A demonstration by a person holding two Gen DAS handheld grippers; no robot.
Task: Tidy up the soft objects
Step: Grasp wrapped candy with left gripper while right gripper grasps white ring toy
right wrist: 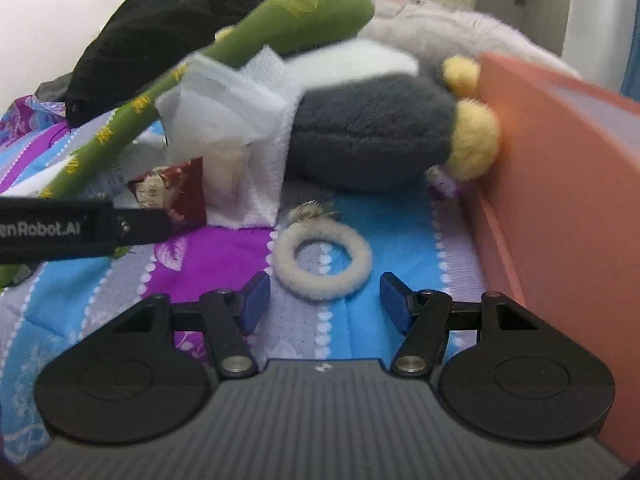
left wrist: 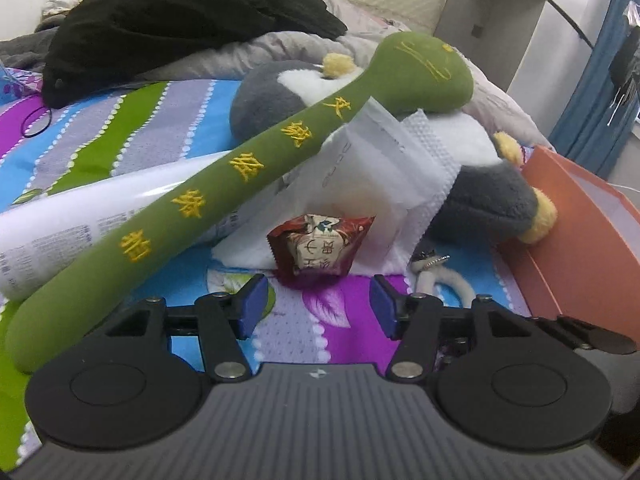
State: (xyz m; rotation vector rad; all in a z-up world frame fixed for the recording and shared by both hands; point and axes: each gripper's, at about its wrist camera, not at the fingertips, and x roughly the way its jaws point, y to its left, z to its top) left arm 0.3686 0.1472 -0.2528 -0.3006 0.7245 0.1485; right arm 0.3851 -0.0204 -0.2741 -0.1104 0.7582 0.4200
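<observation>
A long green plush stick (left wrist: 224, 176) with yellow embroidered characters leans across a grey and white plush penguin (left wrist: 480, 196) on the bed. A red snack packet (left wrist: 320, 246) lies just ahead of my left gripper (left wrist: 318, 306), which is open with nothing between its blue pads. In the right wrist view a fluffy white hair ring (right wrist: 322, 264) lies on the sheet just beyond my right gripper (right wrist: 324, 306), also open and empty. The same penguin (right wrist: 372, 136), stick (right wrist: 248, 44) and packet (right wrist: 172, 194) show there. The left gripper's body (right wrist: 80, 228) crosses that view's left edge.
An orange box (left wrist: 576, 232) stands at the right, close to the penguin. White tissue packs (left wrist: 384, 160) and a white tube (left wrist: 80, 220) lie under the stick. A black garment (left wrist: 168, 20) and grey bedding are heaped at the back on the striped floral sheet (left wrist: 120, 128).
</observation>
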